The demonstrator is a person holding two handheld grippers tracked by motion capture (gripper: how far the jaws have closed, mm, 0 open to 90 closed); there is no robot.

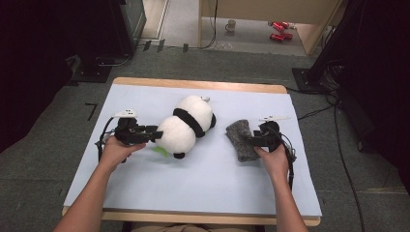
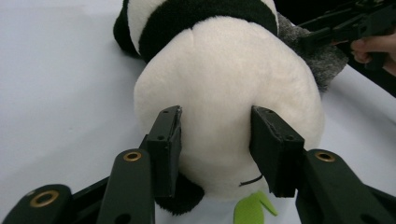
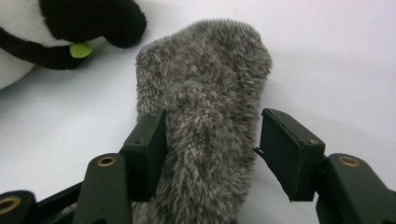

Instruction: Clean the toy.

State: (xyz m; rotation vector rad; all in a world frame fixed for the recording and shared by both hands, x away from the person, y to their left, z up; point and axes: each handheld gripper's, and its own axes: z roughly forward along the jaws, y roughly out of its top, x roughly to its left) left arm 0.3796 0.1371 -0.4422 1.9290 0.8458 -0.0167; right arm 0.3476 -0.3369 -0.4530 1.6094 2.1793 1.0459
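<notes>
A black-and-white plush panda point(image 1: 186, 125) lies on its side in the middle of the pale blue mat point(image 1: 145, 193). My left gripper point(image 1: 155, 134) is at its white rear end. In the left gripper view the jaws straddle the panda's rump point(image 2: 224, 84), and the gripper point(image 2: 215, 114) is open, its pads at the fur without denting it. To the right lies a grey fuzzy cloth piece point(image 1: 241, 137). My right gripper point(image 3: 215, 114) is open around this cloth point(image 3: 210, 93): the left pad touches the pile and a gap shows at the right pad.
A green felt leaf point(image 1: 160, 152) pokes out under the panda. The mat covers a wooden table point(image 1: 193, 86) with bare mat towards me. On the floor beyond are a mug point(image 1: 231, 25), red items point(image 1: 279, 30) and cables point(image 1: 338, 145).
</notes>
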